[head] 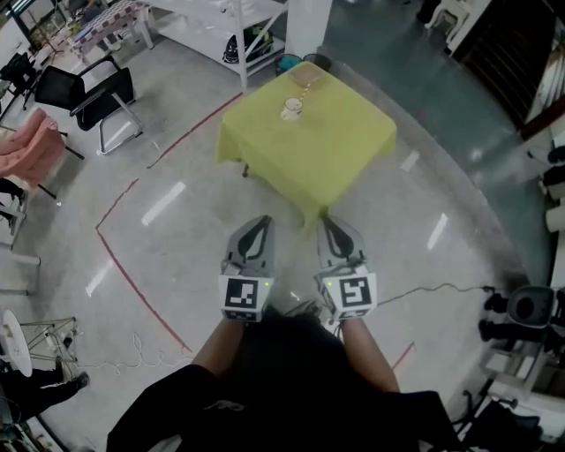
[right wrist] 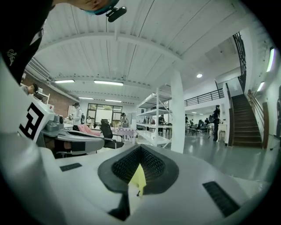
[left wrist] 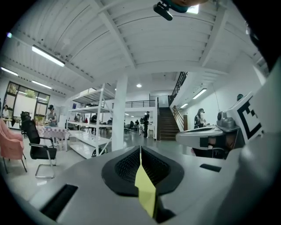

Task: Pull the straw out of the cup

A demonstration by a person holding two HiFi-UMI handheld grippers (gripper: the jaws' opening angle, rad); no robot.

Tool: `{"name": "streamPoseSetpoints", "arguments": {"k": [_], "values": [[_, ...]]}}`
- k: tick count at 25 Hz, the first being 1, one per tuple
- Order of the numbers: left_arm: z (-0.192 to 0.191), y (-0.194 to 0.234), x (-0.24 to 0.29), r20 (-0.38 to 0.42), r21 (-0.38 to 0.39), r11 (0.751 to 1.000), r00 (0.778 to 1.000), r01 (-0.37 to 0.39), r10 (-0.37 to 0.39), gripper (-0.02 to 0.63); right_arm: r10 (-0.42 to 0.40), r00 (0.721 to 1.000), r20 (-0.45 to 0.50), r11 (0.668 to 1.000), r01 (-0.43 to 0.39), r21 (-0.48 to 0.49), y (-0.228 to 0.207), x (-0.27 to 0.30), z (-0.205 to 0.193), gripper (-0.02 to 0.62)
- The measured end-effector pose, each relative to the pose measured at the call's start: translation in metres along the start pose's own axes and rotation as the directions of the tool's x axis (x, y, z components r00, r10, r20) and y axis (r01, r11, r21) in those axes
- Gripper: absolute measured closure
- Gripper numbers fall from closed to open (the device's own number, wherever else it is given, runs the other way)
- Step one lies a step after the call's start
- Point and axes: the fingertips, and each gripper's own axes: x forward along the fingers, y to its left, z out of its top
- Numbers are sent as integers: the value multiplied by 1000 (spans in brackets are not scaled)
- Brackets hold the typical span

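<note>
You are standing well back from the table [head: 353,150], which is draped in a yellow-green cloth and sits ahead of you across a stretch of grey floor [head: 177,203]. The cup [head: 292,109] stands on the table's far part, toward the left, upright and well apart from both grippers. It is small in the head view, and the straw cannot be made out with any certainty from this far off.

You hold the left gripper [head: 258,221] and the right gripper [head: 328,221] side by side in front of your body, near each other but not touching, both aimed roughly toward the table. In the left gripper view, the left gripper has its jaws pressed together at the tips with nothing between them (only a sliver of yellow shows through the slit lower down). The right gripper view shows the same: jaws closed tip to tip, holding nothing.

A red line [head: 132,282] runs across the floor to your left, and a black chair [head: 88,93] stands beyond it, with a white shelf rack [head: 221,26] behind the table.
</note>
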Motion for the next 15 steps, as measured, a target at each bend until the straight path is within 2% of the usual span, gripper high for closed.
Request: {"name": "streamPoseSetpoints", "arguments": {"k": [7, 10, 15], "values": [[-5, 33, -15, 20, -25, 999, 999, 36, -35, 555, 1, 999, -39, 1000, -2, -15, 37, 20, -6, 579], [-14, 38, -18, 4, -9, 1000, 1000, 27, -27, 555, 8, 998, -68, 1000, -10, -19, 46, 23, -11, 580], [-27, 60, -26, -11, -35, 999, 1000, 11, -12, 555, 15, 996, -89, 1000, -17, -23, 57, 34, -13, 579]]}}
